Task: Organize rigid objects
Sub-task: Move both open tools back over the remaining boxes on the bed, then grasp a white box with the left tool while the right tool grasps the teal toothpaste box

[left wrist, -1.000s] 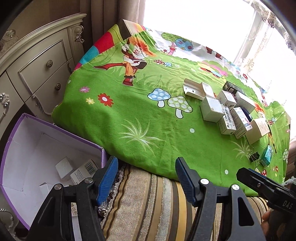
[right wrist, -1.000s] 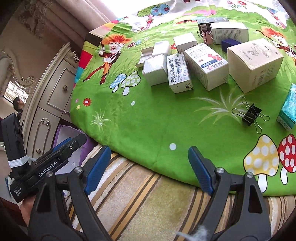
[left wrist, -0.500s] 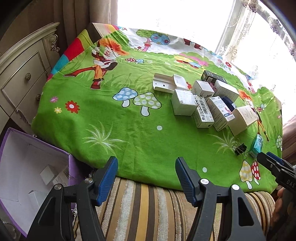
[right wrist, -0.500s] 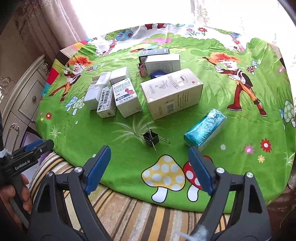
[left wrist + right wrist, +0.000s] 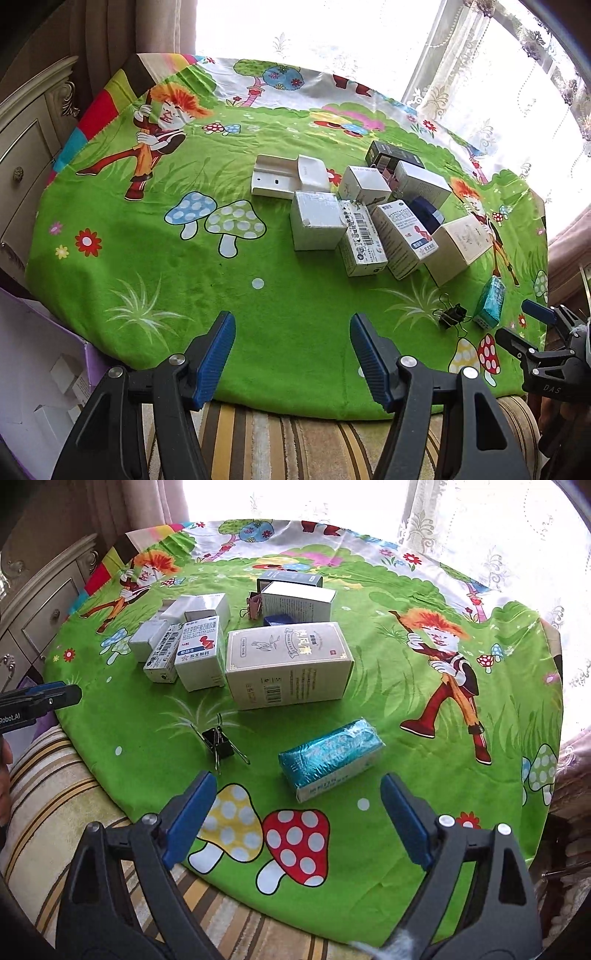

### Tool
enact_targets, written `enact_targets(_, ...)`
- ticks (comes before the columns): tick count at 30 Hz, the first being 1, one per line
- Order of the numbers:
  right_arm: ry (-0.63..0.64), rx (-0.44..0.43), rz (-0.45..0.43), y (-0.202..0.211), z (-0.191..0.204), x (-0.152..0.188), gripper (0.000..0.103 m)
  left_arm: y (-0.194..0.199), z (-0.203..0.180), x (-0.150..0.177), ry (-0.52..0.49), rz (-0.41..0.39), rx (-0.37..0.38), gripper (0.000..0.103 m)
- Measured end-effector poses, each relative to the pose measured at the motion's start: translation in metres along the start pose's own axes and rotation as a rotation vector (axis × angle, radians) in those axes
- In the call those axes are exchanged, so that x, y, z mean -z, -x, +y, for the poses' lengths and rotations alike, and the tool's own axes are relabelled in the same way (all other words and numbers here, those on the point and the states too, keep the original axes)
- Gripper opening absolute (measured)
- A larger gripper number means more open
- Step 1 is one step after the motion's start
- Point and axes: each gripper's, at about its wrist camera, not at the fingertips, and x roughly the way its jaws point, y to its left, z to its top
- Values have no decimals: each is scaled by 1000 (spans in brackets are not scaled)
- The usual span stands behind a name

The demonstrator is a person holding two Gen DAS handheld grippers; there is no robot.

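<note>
We hold our left gripper (image 5: 291,354) and right gripper (image 5: 297,812) wide apart and empty above the green cartoon-print cloth (image 5: 388,701). Nearest our right gripper lies the teal foil-wrapped packet (image 5: 328,758); picking it likely calls for lowering to straddle it.

cloth (image 5: 388,709): green, cartoon mushrooms | packet (image 5: 330,761): teal | clip (image 5: 218,741): black

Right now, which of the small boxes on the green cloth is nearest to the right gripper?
The shiny teal foil-wrapped box, lying alone just ahead of the open right gripper. The white and cream cardboard boxes sit clustered farther back.
</note>
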Motion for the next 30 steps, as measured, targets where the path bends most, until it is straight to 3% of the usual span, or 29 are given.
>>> enact_targets(14,113,-5,60,-32,-21,-14,93,-39,-7,-49,50,-3,17,65)
enact_targets(25,94,-47,65,-50,-23,-13,93,-77,-22,-74,35,14,-5,65)
enact_targets(27,85,-59,70,-52,-25,-11,91,-83,-22,-74,30,28,-5,55)
enact_targets(29,80,-63,82,-55,-26,-9,80,-82,-22,-72,31,19,15,51)
enact_targets(30,72,-67,81,-56,-28,-8,80,-81,-22,-72,25,15,14,46)
